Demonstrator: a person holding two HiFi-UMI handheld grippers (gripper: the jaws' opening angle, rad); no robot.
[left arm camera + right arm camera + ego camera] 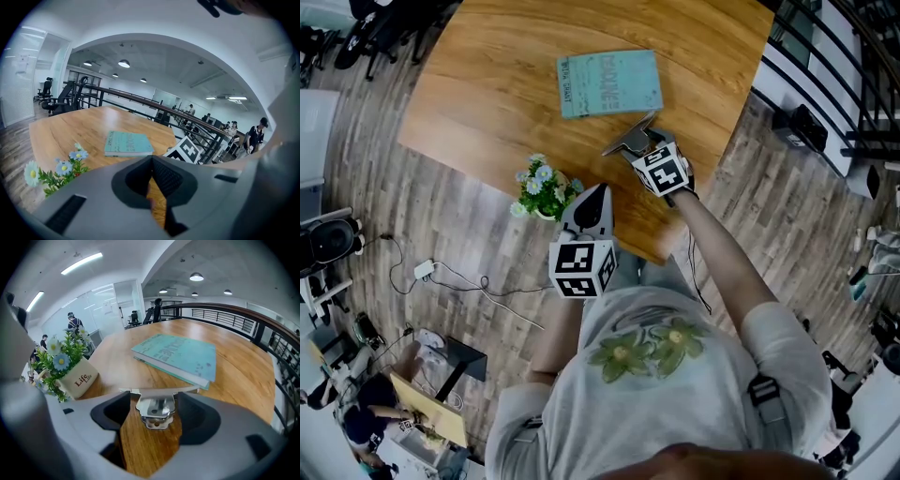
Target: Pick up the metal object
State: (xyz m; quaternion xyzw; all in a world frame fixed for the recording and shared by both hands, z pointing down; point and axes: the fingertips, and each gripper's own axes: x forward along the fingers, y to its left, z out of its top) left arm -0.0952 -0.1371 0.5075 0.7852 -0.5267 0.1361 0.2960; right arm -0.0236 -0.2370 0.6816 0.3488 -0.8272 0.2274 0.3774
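Note:
The metal object (630, 139) is a shiny flat piece with a long bar at its far end, lying on the wooden table (506, 84) just below a teal book (609, 82). My right gripper (645, 150) reaches around it. In the right gripper view the metal object (158, 409) sits between the dark pads (116, 412) with a sliver of wood showing on its left side, so the jaws stand wide and do not press on it. My left gripper (597, 195) hovers over the table's near edge, jaws together and empty, as the left gripper view (151, 161) also shows.
A small white pot of flowers (546, 192) stands near the table's front edge, left of my left gripper. The teal book (178, 355) lies right behind the metal object. A cable and adapter (427, 270) lie on the floor. A railing (825, 56) runs along the right.

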